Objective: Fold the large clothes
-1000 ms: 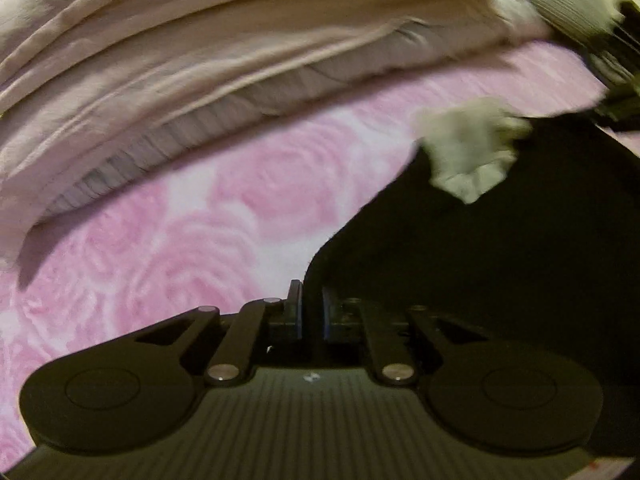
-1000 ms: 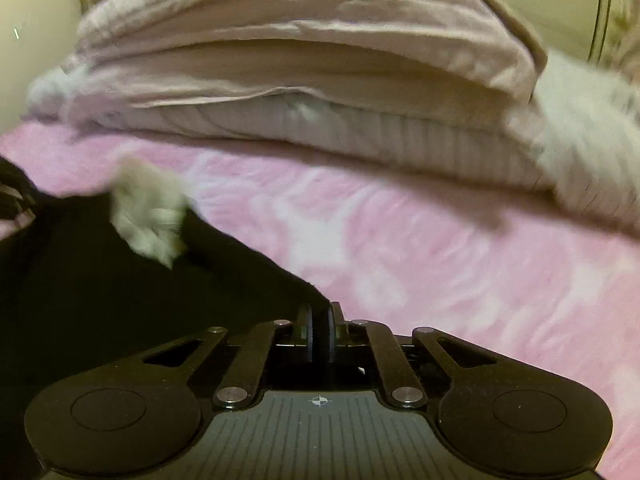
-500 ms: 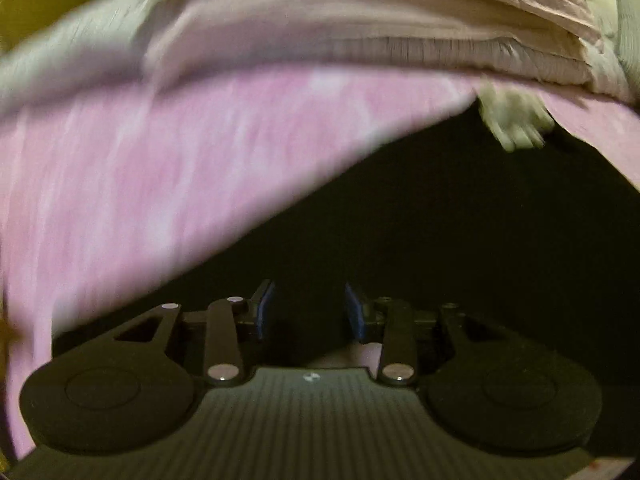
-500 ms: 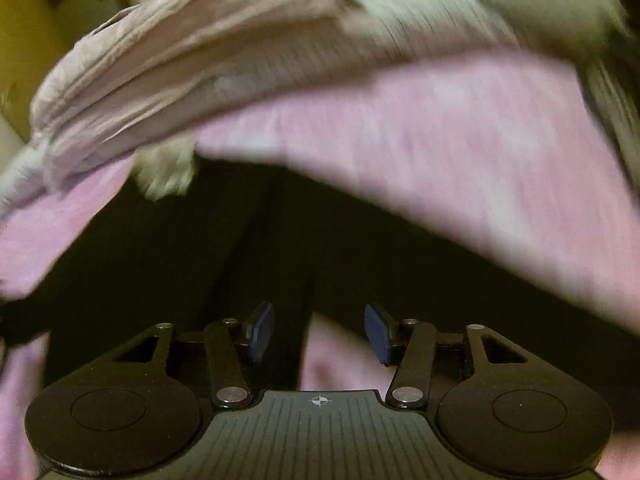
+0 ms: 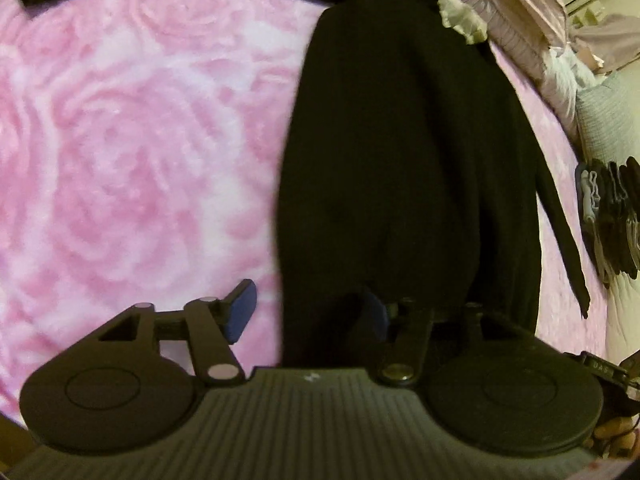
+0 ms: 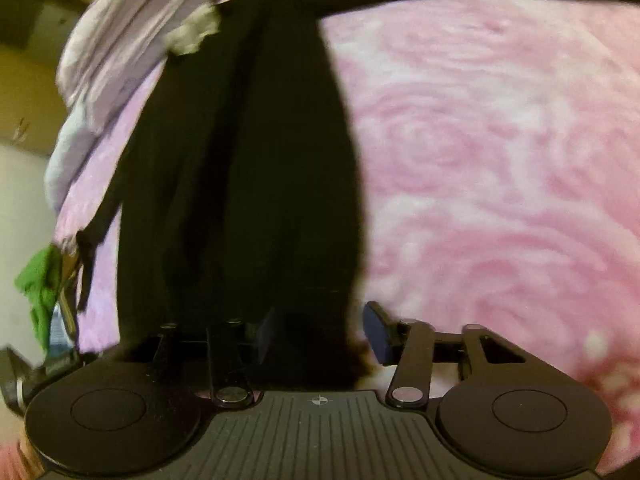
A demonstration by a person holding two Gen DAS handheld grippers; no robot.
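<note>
While the black garment (image 5: pixel 404 152) lies on the pink blanket (image 5: pixel 140 128), left fingers (image 5: pixel 240 312) widen and right fingers (image 6: pixel 378 330) narrow, gripping nothing

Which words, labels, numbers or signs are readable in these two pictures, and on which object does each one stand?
None can be read with certainty.
Small pale characters on the black device part at the right edge of the left wrist view: too small and blurred to read.
The black long-sleeved garment and the pink rose-patterned blanket show no text.
</note>
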